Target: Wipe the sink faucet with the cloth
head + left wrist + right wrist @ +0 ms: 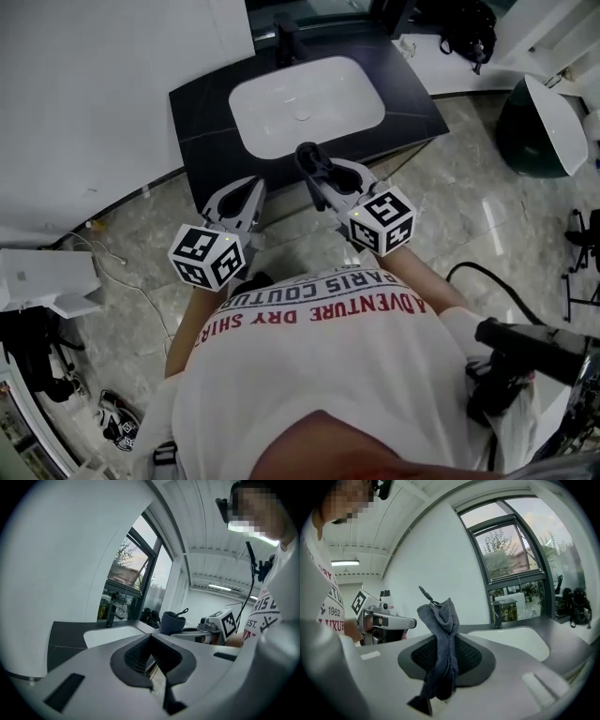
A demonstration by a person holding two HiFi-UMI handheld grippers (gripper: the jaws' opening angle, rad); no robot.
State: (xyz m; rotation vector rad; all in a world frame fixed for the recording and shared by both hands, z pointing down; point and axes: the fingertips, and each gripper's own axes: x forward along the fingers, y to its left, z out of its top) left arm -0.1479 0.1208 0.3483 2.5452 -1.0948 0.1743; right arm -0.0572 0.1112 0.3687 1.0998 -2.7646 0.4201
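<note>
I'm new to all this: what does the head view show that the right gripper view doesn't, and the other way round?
Only the head view shows the marble floor, the person's white shirt and the marker cube on the right gripper. Only the right gripper view shows the window with trees outside, and a ceiling light. Both show the white sink, the dark faucet behind it, the left gripper, and the grey cloth clamped in the right gripper's jaws.

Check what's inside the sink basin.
Only the drain shows inside the white sink basin. The cloth, held in the shut right gripper, covers a bit of the near rim.
</note>
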